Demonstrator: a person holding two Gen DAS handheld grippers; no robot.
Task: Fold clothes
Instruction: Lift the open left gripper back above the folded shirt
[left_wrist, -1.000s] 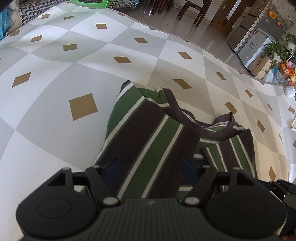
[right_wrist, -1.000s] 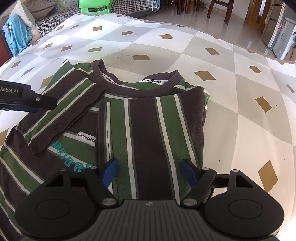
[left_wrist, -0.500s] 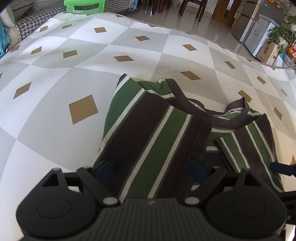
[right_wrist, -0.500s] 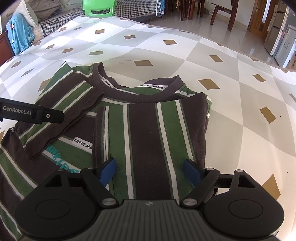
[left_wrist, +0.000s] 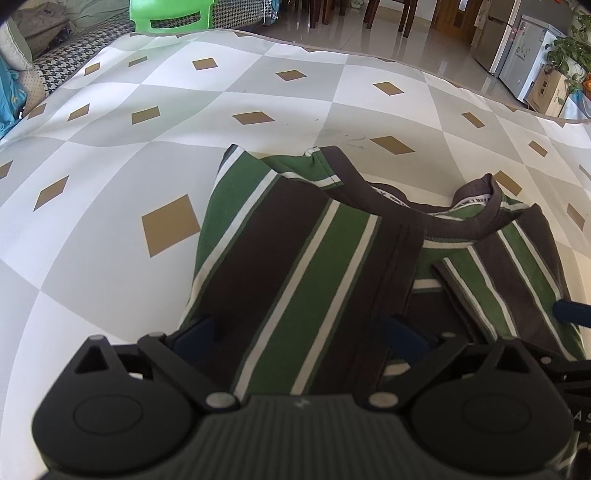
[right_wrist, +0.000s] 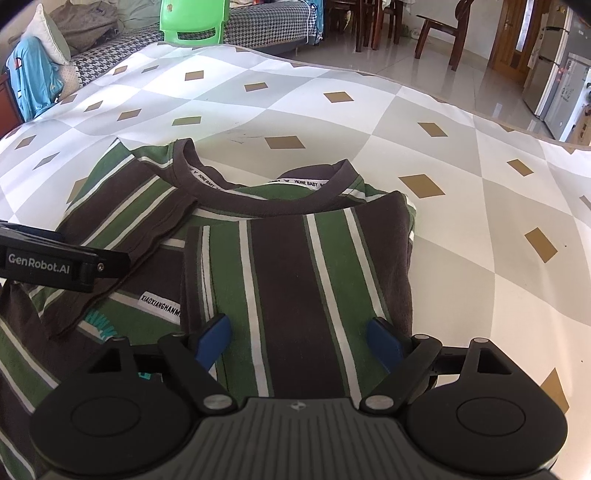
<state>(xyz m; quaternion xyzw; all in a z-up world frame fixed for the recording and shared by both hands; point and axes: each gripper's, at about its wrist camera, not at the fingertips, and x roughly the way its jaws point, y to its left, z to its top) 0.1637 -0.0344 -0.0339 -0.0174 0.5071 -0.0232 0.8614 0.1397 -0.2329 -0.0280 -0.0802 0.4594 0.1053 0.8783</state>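
A T-shirt (right_wrist: 295, 258) striped green, dark brown and white lies on the checked mat (right_wrist: 461, 221), collar at the far end, both sides folded in over the middle. My left gripper (left_wrist: 299, 335) hovers low over the left folded panel (left_wrist: 295, 266); its jaws are opening, and the cloth lies flat between the blue fingers (left_wrist: 195, 332) without being pinched. My right gripper (right_wrist: 299, 340) stands wide over the right folded panel, blue fingers (right_wrist: 384, 343) on either side of it, not pressing. The left gripper's black body (right_wrist: 62, 262) shows at the left edge of the right wrist view.
The grey-white mat with tan diamonds (left_wrist: 170, 225) spreads far beyond the shirt. Behind it stand a green plastic chair (left_wrist: 170, 16), a houndstooth sofa (right_wrist: 266, 22) with a blue garment (right_wrist: 29, 77), wooden chairs (right_wrist: 436, 33) and a fridge (left_wrist: 517, 44) on tile floor.
The left jaws have spread much wider off the folded sleeve panel, which now lies flat. The right jaws widened slightly. Both grippers have drawn back a little over the shirt.
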